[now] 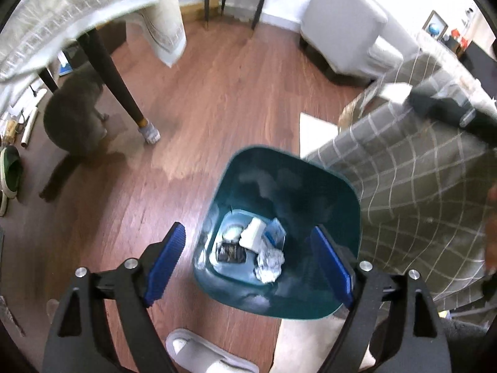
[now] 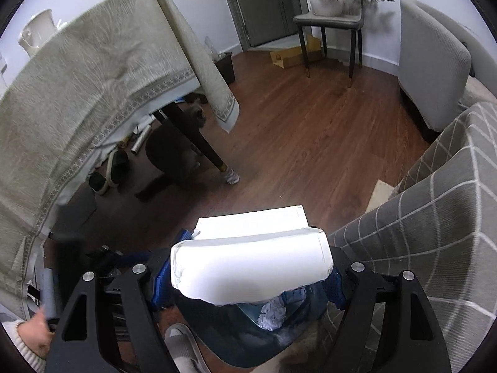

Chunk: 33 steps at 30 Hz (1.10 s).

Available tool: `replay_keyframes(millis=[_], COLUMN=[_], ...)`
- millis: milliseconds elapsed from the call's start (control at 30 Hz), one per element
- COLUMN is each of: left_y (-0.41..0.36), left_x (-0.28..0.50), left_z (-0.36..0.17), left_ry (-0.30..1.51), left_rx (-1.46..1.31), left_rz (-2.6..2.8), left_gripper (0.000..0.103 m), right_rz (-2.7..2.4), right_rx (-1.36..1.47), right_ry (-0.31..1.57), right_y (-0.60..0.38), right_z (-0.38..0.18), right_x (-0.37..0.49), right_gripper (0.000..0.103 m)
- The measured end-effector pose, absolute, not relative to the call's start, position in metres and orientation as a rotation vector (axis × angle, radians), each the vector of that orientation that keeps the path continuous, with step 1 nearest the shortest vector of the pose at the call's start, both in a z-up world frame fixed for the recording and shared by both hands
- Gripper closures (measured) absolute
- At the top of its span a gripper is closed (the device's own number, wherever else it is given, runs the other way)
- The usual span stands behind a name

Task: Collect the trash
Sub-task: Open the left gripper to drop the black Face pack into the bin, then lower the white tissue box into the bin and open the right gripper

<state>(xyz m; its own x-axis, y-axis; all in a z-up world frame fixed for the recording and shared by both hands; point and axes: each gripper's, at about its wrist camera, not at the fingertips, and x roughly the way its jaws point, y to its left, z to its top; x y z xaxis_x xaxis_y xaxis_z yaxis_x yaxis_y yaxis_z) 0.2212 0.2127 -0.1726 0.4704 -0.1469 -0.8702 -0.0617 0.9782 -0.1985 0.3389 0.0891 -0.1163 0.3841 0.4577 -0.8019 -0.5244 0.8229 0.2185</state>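
Note:
A teal trash bin (image 1: 329, 199) stands on the wooden floor beside a sofa. In its bottom lie a white cup (image 1: 253, 236), crumpled paper (image 1: 269, 264) and a dark scrap (image 1: 231, 253). My left gripper (image 1: 248, 233) hangs over the bin's mouth, open, its blue pads (image 1: 166, 261) wide apart and bare. My right gripper (image 2: 251, 258) is shut on a white box (image 2: 248, 267), held crosswise between its blue pads. In the right wrist view the bin (image 2: 217, 335) and its crumpled paper (image 2: 273, 314) sit just under the box.
A grey cat (image 1: 74, 115) stands by the sock-covered leg (image 1: 149, 133) of a cloth-draped table (image 2: 77, 87). Shoes (image 2: 113, 168) lie under the table. A grey checked sofa cover (image 1: 419, 186) overhangs the bin's right rim. A white slipper (image 1: 198, 351) lies near its front.

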Motion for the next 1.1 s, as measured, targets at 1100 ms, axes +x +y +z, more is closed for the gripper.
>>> replay_keyframes(millis=[1100], left_y=[0.237], left_x=[0.187], left_z=[-0.050], left_ry=[0.725], left_rx=[-0.222], left_rz=[-0.023], left_gripper=[0.047], right_rz=[0.578], right_rx=[-0.304], right_ry=[1.266], right_y=[0.151], right_z=[-0.251], right_x=[0.335], right_gripper=[0.026])
